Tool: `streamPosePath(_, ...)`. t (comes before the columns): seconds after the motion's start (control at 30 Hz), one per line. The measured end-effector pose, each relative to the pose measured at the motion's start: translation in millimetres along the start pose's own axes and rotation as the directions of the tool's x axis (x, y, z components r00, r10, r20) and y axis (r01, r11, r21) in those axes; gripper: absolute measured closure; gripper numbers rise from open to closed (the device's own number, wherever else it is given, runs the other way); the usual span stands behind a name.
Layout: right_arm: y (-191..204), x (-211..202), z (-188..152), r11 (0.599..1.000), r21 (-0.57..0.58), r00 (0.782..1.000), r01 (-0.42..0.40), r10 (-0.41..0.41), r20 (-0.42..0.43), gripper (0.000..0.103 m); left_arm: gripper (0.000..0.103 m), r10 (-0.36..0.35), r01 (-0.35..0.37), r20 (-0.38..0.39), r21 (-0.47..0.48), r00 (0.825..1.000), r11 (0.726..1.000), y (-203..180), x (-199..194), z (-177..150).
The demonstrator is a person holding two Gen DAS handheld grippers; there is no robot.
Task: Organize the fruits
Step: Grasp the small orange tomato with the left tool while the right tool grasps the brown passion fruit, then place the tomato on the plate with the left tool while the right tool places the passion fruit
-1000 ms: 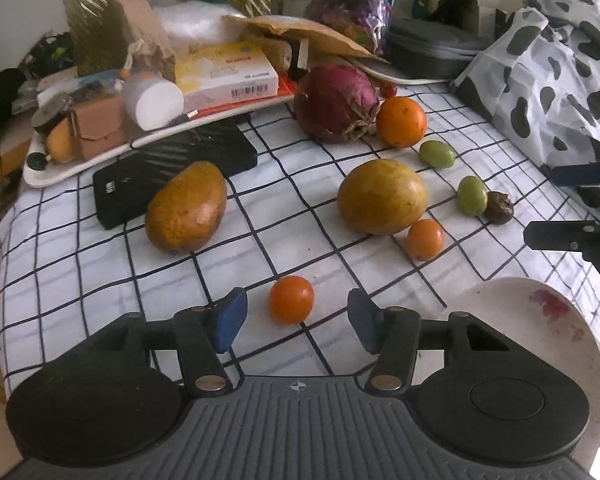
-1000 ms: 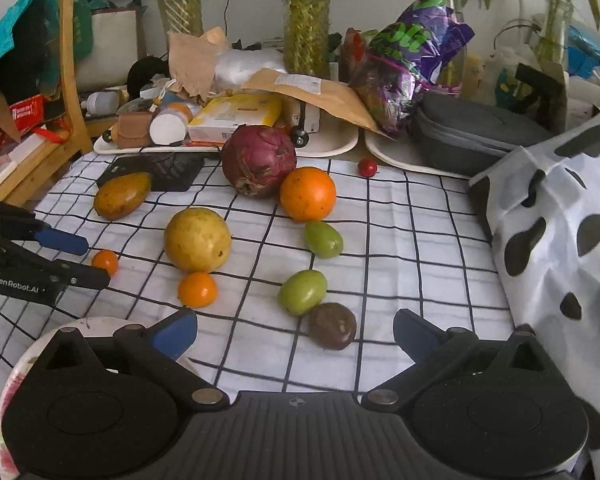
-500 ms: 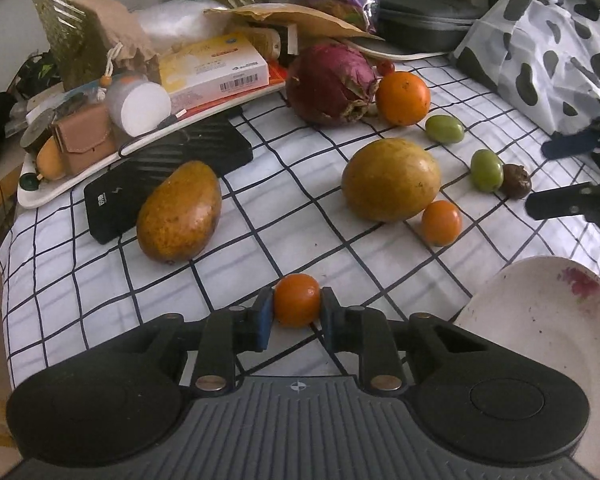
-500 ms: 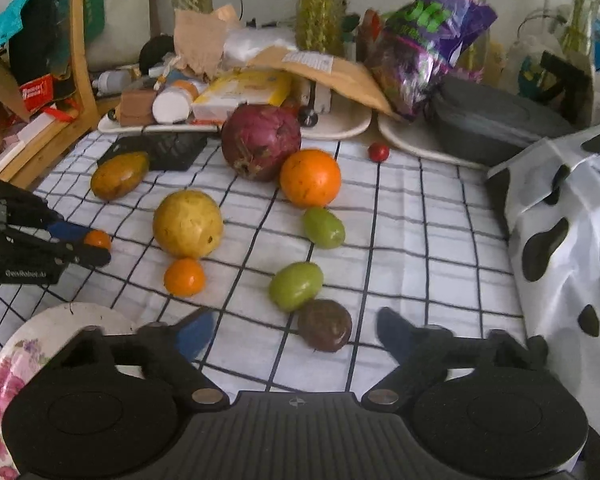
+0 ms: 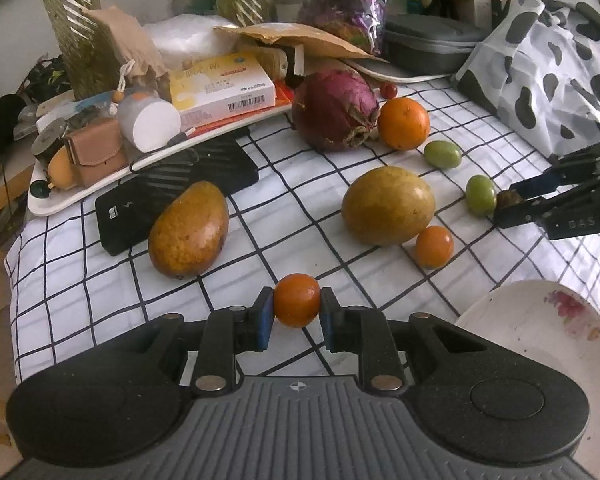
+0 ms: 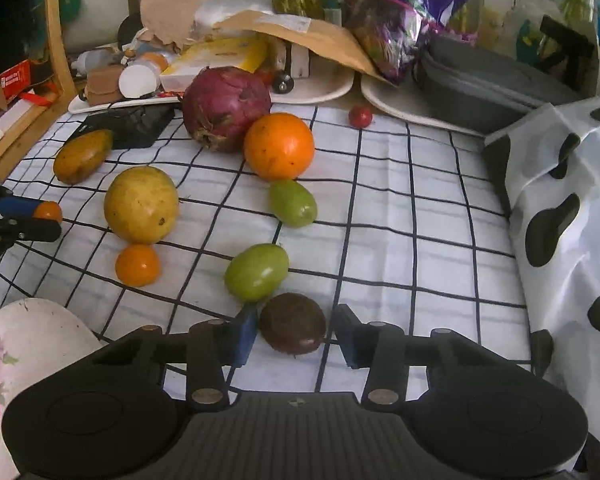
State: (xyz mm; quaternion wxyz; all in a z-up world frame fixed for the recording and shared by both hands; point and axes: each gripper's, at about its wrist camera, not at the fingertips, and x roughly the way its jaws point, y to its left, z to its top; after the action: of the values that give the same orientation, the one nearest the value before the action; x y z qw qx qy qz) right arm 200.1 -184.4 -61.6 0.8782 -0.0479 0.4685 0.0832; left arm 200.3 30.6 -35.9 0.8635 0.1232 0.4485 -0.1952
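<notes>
My left gripper (image 5: 296,312) is shut on a small orange fruit (image 5: 297,300), also seen in the right wrist view (image 6: 48,212). My right gripper (image 6: 294,336) is open, its jaws on either side of a dark brown fruit (image 6: 293,323) with small gaps. On the checked cloth lie a mango (image 5: 188,230), a round yellow fruit (image 5: 388,205), a small orange fruit (image 5: 434,246), two green fruits (image 6: 257,271) (image 6: 293,202), a big orange (image 6: 279,146), a purple-red fruit (image 6: 226,108) and a tiny red one (image 6: 360,116). A floral plate (image 5: 540,328) sits near right.
A white tray (image 5: 100,184) of boxes and small items and a black device (image 5: 176,192) lie at the back left. A grey case (image 6: 488,92) and bags stand at the back. A cow-print cloth (image 6: 572,216) covers the right side.
My left gripper closed on the small orange fruit. My right gripper moved forward over the dark brown fruit and narrowed its jaws around it.
</notes>
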Motion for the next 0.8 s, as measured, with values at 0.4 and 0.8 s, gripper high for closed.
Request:
streamPosePath(0.4, 6, -14, -5, 1.0, -0.003, 1.0, -0.001, 0.001, 0.012, 0.07, 0.08, -0.006, 0.006, 0.019, -0.021, 1.0, 1.0, -17, -24, 0)
streamPosePath(0.8, 29, -59, -16, 0.997, -0.007, 0.989, -0.082, 0.082, 0.124, 0.07, 0.08, -0.026, 0.028, 0.049, -0.035, 0.998, 0.999, -43, -61, -25)
